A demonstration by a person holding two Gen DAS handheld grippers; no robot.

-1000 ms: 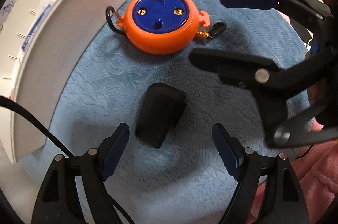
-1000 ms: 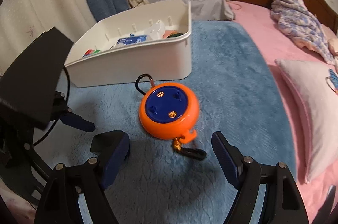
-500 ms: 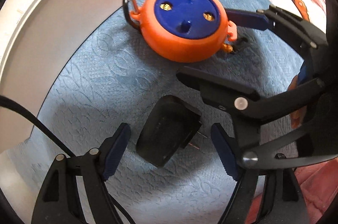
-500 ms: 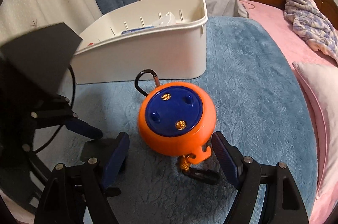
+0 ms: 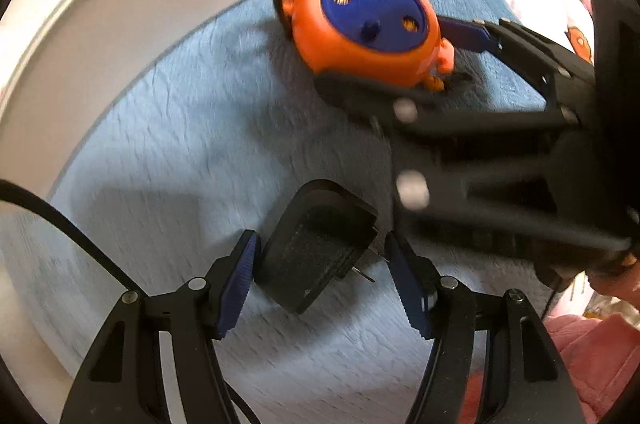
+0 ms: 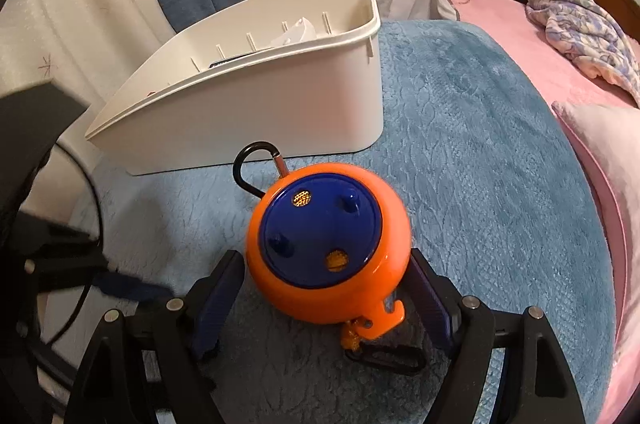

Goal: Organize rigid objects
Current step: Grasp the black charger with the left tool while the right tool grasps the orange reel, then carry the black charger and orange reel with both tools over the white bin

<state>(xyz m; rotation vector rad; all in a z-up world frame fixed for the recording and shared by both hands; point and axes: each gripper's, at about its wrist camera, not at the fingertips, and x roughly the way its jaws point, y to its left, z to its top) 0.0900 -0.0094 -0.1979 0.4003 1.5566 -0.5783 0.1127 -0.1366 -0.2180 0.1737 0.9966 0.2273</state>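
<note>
We see our left gripper [image 5: 322,276] spread around a black plug adapter [image 5: 316,256] on the blue blanket [image 6: 480,144]. Our right gripper [image 6: 326,298] brackets an orange reel [image 6: 326,248] just in front of the white bin [image 6: 260,104], its pads [image 6: 218,298] at the reel's sides; we cannot tell whether they touch.

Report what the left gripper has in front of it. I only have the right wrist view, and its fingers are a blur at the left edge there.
Observer: A black plug adapter lies on the blue blanket, between the open fingers of the left gripper.
Operator: Give me the contact state.
Observer: Its left pad is right at the adapter's side, touching or nearly so. The other pad stands off with a clear gap.
Operator: Say which way the prongs face.
Observer: The metal prongs stick out toward the pad with the gap.
</note>
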